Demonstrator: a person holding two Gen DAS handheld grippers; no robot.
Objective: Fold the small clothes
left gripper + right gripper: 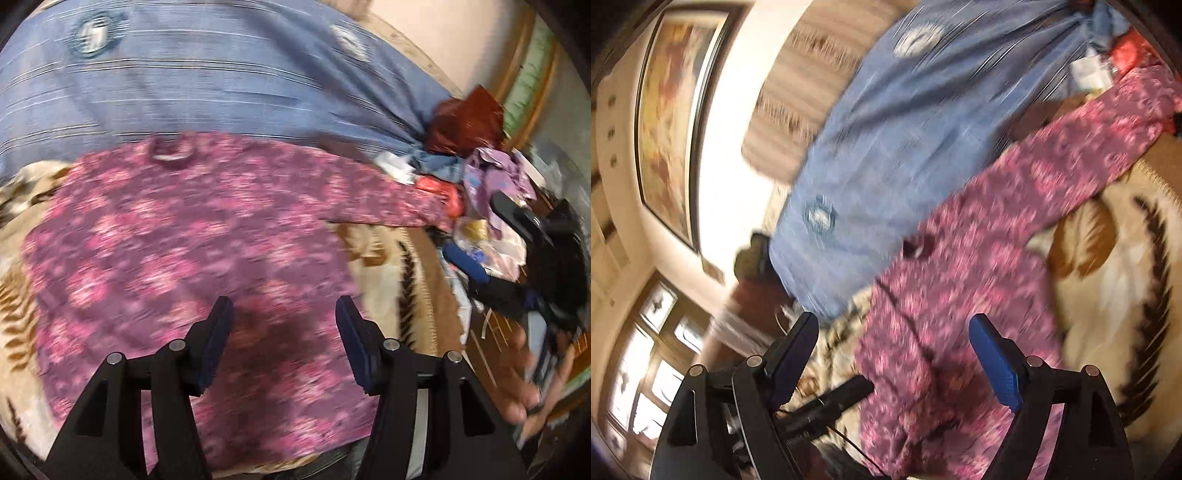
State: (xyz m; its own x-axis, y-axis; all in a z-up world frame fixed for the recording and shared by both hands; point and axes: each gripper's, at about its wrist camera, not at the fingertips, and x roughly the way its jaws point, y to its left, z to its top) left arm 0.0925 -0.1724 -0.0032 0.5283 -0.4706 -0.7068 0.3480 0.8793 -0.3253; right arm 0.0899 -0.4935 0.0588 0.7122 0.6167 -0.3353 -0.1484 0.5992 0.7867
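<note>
Pink floral top [192,236] spread flat on a beige patterned blanket [384,258], neckline toward a blue striped cloth [221,85], one sleeve stretched toward a clothes pile [491,177]. Left tool [284,339] above the top, jaws apart, empty. Right tool [897,354] jaws wide, empty, over the top.

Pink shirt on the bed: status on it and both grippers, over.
Left gripper open, empty. Right gripper open, empty. Pink shirt spread flat on the blanket, one sleeve out, not folded yet. Clothes pile at the sleeve end.
</note>
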